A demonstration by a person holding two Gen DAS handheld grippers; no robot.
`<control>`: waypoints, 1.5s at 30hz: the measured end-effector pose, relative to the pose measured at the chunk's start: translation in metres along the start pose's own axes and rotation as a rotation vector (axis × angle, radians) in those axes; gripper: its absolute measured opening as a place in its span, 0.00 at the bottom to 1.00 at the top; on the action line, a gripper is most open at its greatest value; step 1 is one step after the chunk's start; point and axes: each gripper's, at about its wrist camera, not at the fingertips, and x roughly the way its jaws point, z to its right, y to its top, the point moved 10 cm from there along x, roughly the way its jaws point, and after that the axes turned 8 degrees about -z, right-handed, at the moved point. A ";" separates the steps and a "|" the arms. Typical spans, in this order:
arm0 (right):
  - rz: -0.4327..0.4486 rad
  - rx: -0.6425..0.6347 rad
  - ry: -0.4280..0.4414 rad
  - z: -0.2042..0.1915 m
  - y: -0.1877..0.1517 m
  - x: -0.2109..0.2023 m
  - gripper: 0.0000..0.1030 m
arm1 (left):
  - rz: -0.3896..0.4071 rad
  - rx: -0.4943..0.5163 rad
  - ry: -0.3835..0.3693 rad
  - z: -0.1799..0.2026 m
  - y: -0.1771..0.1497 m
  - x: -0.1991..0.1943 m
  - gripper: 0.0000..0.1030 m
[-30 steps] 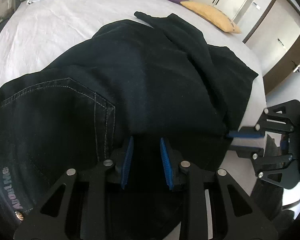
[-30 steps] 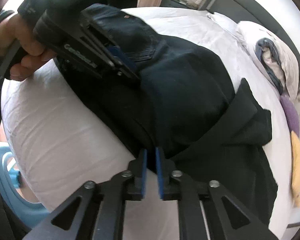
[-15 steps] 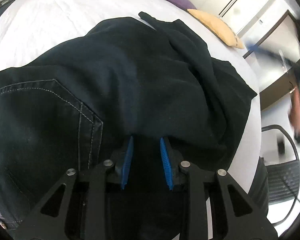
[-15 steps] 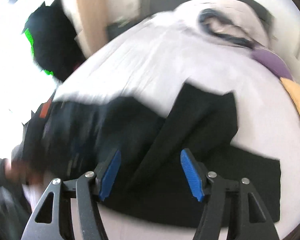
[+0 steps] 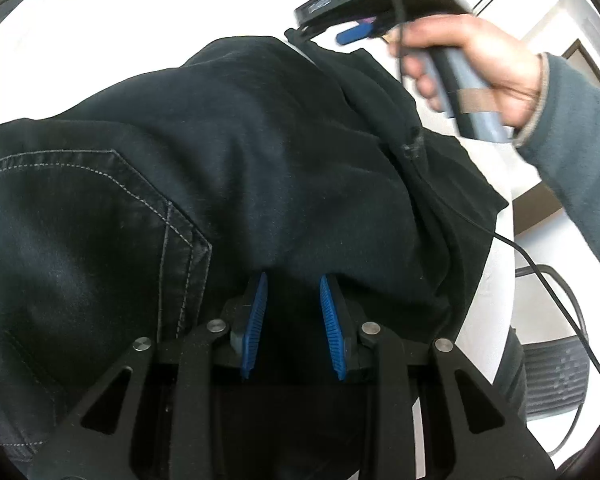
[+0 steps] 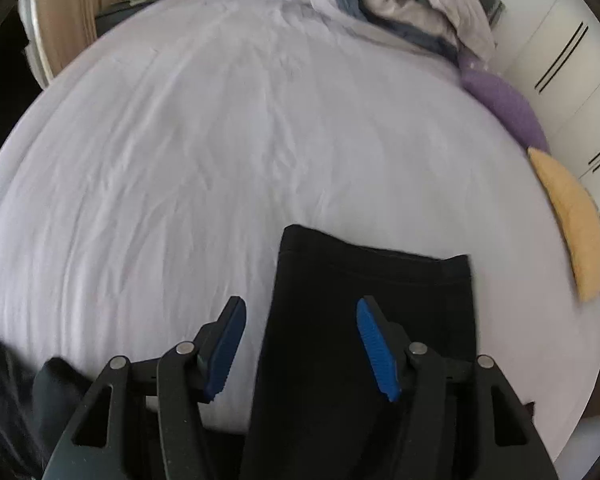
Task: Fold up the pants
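The black denim pants (image 5: 260, 168) lay spread on the bed (image 6: 204, 160), their hems (image 6: 374, 256) ending square on the wrinkled white sheet with wide bare room beyond. The left gripper (image 5: 291, 312) sat over the seat beside a stitched back pocket (image 5: 100, 216), its blue ribbed fingers (image 5: 256, 320) parted around dark cloth without pinching it. The right gripper (image 6: 300, 344) hovered above the leg ends, fingers spread wide and holding nothing. Purple (image 6: 504, 108) and yellow (image 6: 572, 216) pillows lined the far edge.
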 end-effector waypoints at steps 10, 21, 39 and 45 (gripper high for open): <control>-0.046 0.061 0.026 0.018 0.007 0.035 0.28 | 0.008 -0.028 -0.053 -0.012 -0.007 -0.014 0.26; 0.110 0.272 0.192 0.090 0.005 -0.005 0.05 | 0.009 -0.034 -0.059 -0.017 -0.007 -0.017 0.26; 0.371 1.234 0.409 0.304 -0.295 -0.023 0.05 | -0.025 -0.103 -0.016 -0.010 0.011 -0.013 0.26; 0.394 1.364 0.535 0.301 -0.310 -0.002 0.05 | -0.045 -0.104 0.028 -0.003 0.021 -0.009 0.26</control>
